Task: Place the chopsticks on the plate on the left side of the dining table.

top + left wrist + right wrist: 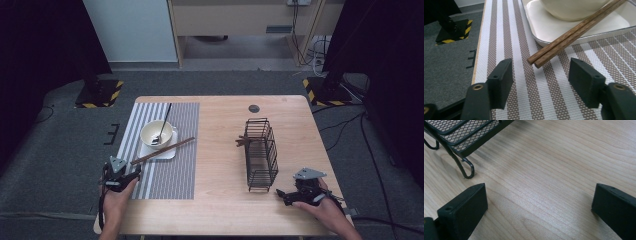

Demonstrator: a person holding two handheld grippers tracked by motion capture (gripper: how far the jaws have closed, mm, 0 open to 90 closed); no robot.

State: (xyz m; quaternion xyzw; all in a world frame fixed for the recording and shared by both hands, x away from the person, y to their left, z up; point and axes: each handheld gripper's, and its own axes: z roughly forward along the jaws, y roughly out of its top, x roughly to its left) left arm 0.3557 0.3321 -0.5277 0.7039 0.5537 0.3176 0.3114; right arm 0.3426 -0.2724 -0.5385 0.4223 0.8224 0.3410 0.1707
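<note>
Chopsticks (574, 31) were cut off at upper right of left gripper view; bowl (571, 8) cropped at top edge. Wire rack (461, 135) was clipped at upper left.

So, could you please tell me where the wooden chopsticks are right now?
In the high view the chopsticks lie on the table's left side, slanting across the white tray beside the bowl on the striped placemat, their near tips just ahead of the left tongs.

No text, label, brand or number could be read on anything, in any of the three views
</note>
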